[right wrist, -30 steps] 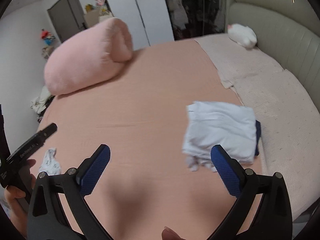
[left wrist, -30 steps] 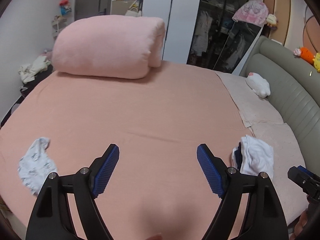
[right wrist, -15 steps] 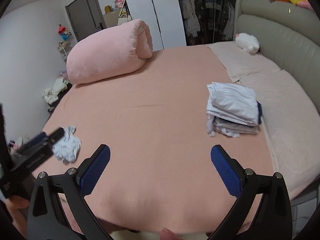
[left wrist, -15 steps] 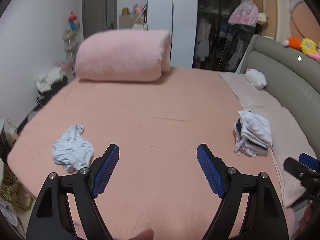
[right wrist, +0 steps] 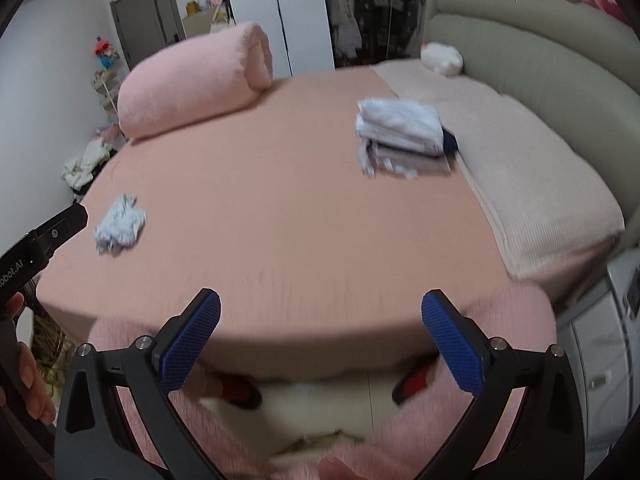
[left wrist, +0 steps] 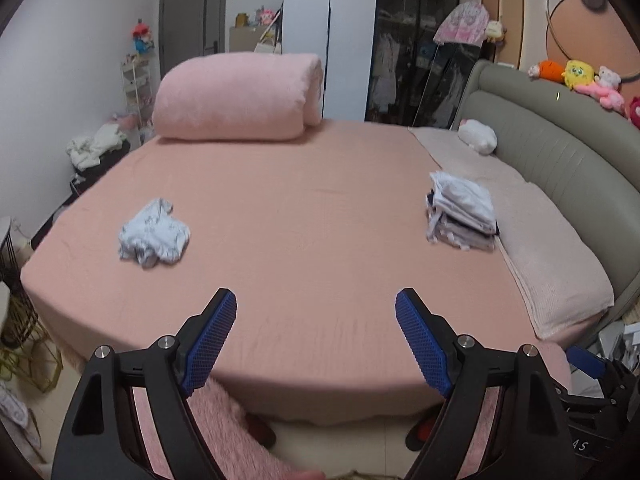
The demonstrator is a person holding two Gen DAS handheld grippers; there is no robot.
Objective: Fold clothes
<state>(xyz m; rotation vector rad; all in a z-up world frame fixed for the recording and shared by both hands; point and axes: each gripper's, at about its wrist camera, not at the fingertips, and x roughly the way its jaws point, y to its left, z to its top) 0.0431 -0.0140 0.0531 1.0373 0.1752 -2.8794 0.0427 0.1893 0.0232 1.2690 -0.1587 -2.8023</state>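
Observation:
A crumpled pale blue-white garment [left wrist: 154, 232] lies on the left side of the pink bed [left wrist: 304, 240]; it also shows in the right wrist view [right wrist: 119, 225]. A stack of folded clothes [left wrist: 462, 210] sits at the right, by the beige cover, and shows in the right wrist view [right wrist: 404, 136] too. My left gripper [left wrist: 316, 338] is open and empty, held back over the bed's near edge. My right gripper [right wrist: 320, 338] is open and empty, also over the near edge. Both are far from the clothes.
A rolled pink duvet [left wrist: 240, 98] lies at the far side of the bed. A grey padded headboard [left wrist: 560, 160] curves along the right, with a white plush [left wrist: 478, 142] beside it. A pile of laundry [left wrist: 96, 148] sits off the bed at left. Pink-clad legs [right wrist: 400, 440] are below.
Both grippers have pulled back and away from the bed, so the whole bed and its near edge are now in view. Both stay open and empty.

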